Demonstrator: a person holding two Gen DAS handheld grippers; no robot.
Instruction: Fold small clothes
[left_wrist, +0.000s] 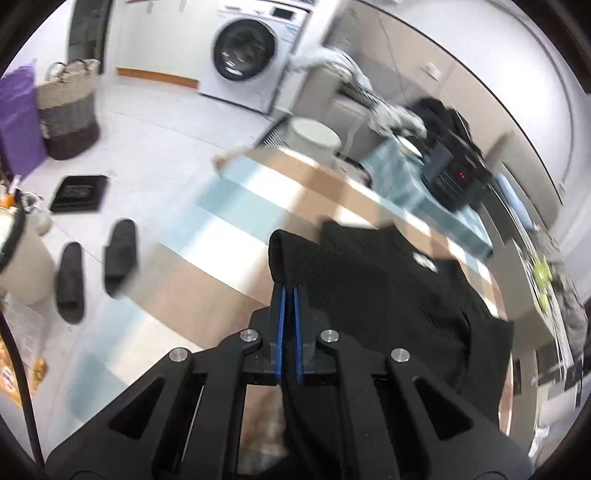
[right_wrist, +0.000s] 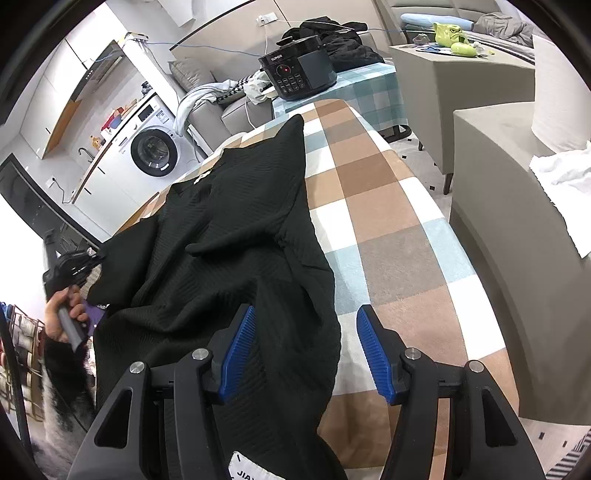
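**Pinching a black garment's edge on the checked table**

Gripping a fold of the black knit garment (left_wrist: 388, 280), the left gripper (left_wrist: 289, 295) has its blue pads (left_wrist: 281, 332) pressed together on the cloth at the garment's left edge, near the table's side. The garment lies lengthwise down the middle of the checked tablecloth (right_wrist: 376, 206), one pointed corner reaching toward the far end and its near hem running under the right gripper (right_wrist: 304, 350). That gripper hovers over the hem with its blue pads (right_wrist: 240, 350) standing well apart, one above the cloth and the other above bare tablecloth; nothing is clamped between them. To the garment's right, a broad strip of tablecloth is free up to the table's edge. Beyond that edge a grey upholstered seat (right_wrist: 509, 229) stands close, a white cloth (right_wrist: 565, 170) on it. At the far end a black electric cooker (right_wrist: 299, 70) sits on a blue checked cloth. A washing machine (left_wrist: 245, 51), a woven basket (left_wrist: 68, 107) and a pair of black slippers (left_wrist: 96, 266) occupy the floor to the left. A hand (right_wrist: 64, 314) holds the left gripper's handle.
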